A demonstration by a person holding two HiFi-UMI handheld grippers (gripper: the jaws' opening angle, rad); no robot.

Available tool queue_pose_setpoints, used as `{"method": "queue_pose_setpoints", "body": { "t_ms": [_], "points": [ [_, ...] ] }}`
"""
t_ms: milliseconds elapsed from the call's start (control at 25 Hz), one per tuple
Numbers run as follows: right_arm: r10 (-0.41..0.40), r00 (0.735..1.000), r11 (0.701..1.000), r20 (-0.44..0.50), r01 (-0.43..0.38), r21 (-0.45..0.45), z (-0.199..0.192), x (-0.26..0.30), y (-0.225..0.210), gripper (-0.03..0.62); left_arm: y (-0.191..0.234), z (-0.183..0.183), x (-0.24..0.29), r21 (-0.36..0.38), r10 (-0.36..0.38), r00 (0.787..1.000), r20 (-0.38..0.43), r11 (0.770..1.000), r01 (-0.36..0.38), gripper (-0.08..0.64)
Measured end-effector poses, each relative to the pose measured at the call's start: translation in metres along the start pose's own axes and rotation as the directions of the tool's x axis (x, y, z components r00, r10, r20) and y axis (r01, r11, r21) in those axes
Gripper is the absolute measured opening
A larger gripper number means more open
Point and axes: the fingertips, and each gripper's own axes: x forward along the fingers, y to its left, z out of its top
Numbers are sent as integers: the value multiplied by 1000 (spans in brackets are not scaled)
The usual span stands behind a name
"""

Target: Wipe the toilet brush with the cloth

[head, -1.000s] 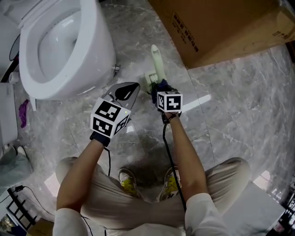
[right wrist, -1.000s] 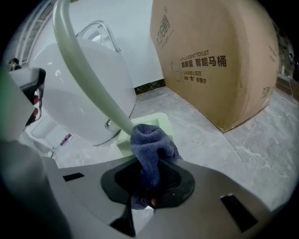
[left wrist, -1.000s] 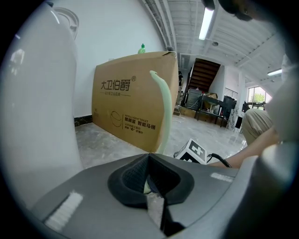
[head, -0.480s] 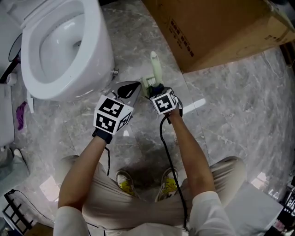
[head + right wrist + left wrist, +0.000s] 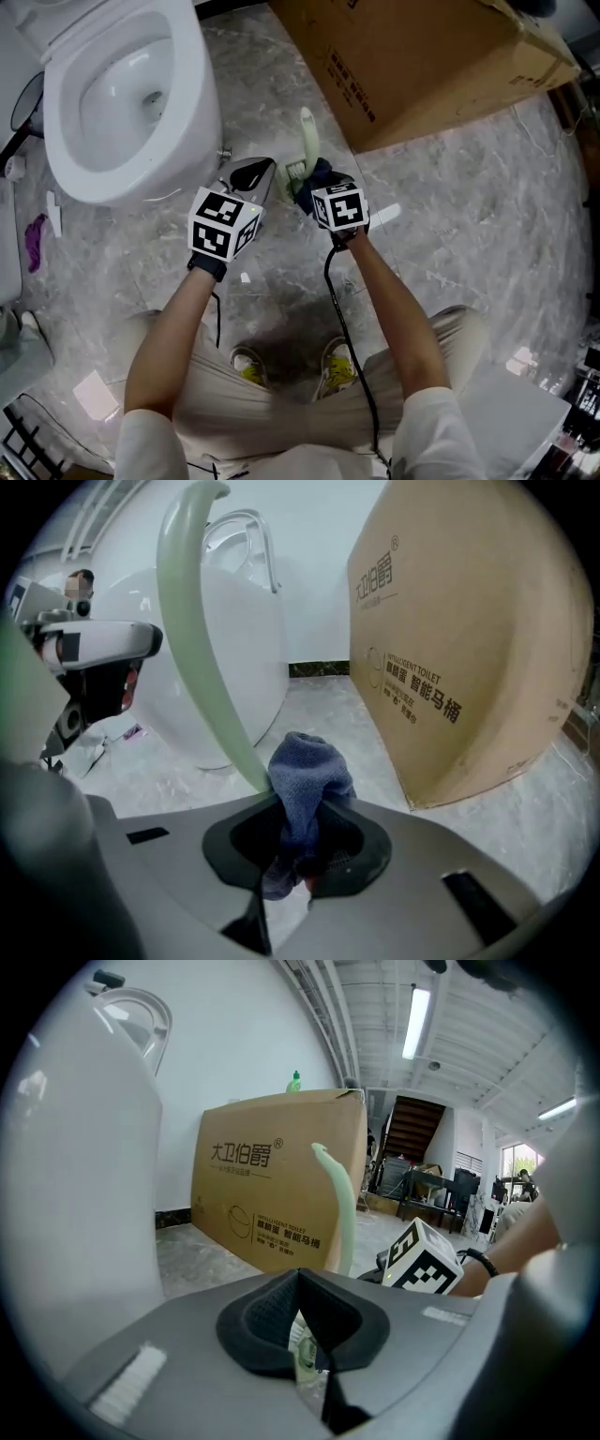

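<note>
little has moved in the last second: the left gripper [image 5: 307, 1335] has edged slightly nearer the toilet's front, and the right gripper [image 5: 295, 855] stays low against the brush. the pale green plastic toilet brush [image 5: 307, 139] stands on the grey marbled floor [image 5: 469, 216], between the base of the white ceramic toilet [image 5: 202, 103] and the near corner of the big brown cardboard box [image 5: 422, 66]. its curved handle rises upright, tip towards the box.

in the left gripper view we see the jaws drawn almost together, pinching a thin pale piece at the brush's lower end, with the handle rising just behind them.

in the right gripper view the jaws are clamped on a dark blue knitted cloth [image 5: 305, 780]. it bunches up out of them and touches the lower part of the handle. from the head view the cloth sits just beside the brush's foot, and the two grippers flank the brush, left on the toilet side, right on the box side.
</note>
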Motion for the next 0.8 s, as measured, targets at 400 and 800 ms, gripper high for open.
{"method": "queue_pose_setpoints", "body": {
  "t_ms": [400,800],
  "points": [
    [57,995,995,85,-64,73,39,-57,3,64,0,18,-3,-14,-2,998,61,1000,3,2],
    [199,900,975,388,-223,17,124,-176,39,64,-22,47,-27,80,-25,992,125,997,15,2]
  ]
}}
